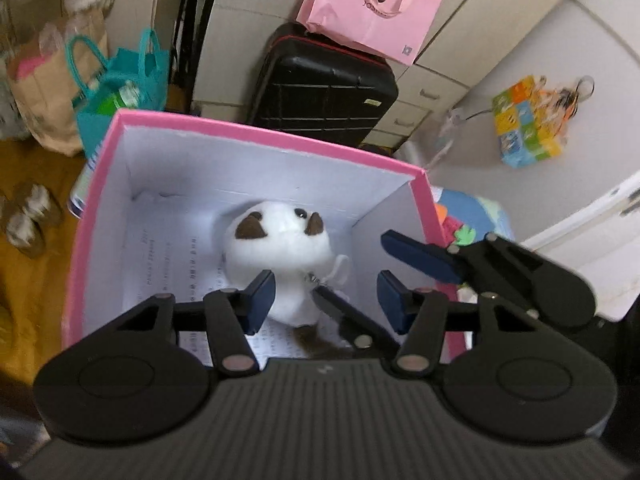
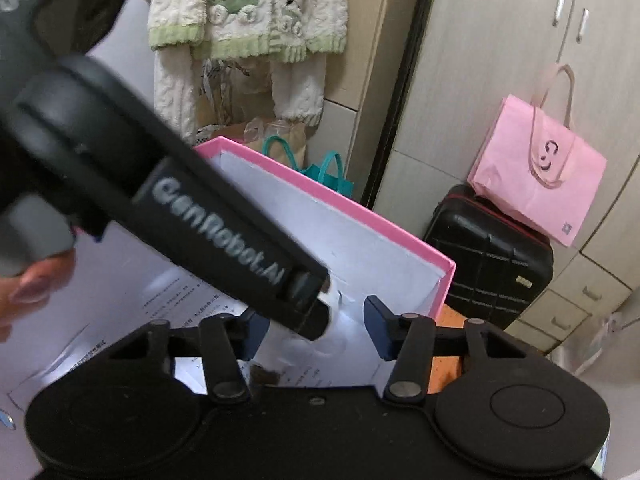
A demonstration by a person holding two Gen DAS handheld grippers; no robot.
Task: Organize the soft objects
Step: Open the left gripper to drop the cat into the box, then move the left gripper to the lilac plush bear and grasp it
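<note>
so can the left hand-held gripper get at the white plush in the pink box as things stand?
Probably yes. The left hand-held gripper is open with the white plush toy between its fingers, inside the open-topped pink box. The right hand-held gripper crowds in beside it.

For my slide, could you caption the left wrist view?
White plush toy lying inside the pink box.

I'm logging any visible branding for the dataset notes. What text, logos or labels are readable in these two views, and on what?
"GenRobot.AI": on the black body of the left hand-held gripper, seen in the right wrist view.
Pink paper bag: looped mark and small square logo, not legible.
Printed sheet lining the pink box: rows of small print, too small to read.
Colourful carton: pictures only, blurred.
</note>
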